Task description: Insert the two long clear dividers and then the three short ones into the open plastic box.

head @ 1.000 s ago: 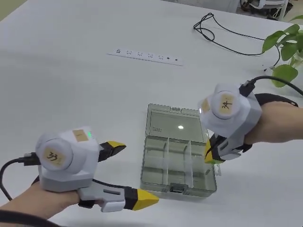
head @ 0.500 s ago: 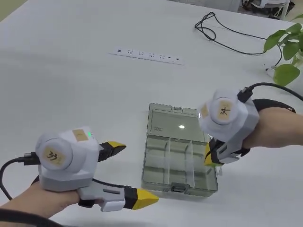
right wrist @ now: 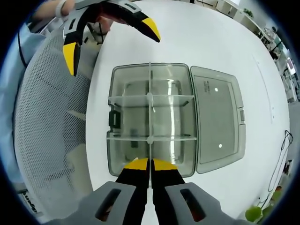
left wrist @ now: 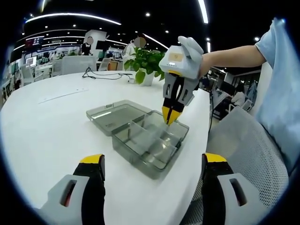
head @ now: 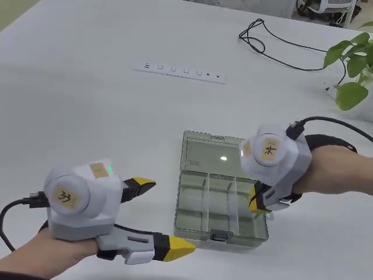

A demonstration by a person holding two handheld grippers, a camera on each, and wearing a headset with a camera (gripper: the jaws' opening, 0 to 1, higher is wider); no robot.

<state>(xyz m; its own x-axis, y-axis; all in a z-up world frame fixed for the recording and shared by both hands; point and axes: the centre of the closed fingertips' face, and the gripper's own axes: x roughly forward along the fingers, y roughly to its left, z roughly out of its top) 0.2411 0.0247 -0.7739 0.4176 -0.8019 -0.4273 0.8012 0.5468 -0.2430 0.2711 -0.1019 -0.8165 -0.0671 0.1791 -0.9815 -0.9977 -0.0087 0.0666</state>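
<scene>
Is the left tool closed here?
No: in the left gripper view the left tool has its yellow-tipped jaws standing wide apart, with nothing gripped between them.

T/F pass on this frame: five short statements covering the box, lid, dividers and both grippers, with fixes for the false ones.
1. The lid of the plastic box is open and lies flat on the table. True.
2. The left gripper is shut. False: its jaws are spread wide with nothing between them.
3. The right gripper has its jaws together, with the tips at the box's edge. True.
4. The box has no dividers in it. False: clear dividers stand inside and split it into compartments.
5. The power strip lies between the box and the person. False: it lies beyond the box, farther from the person.
</scene>
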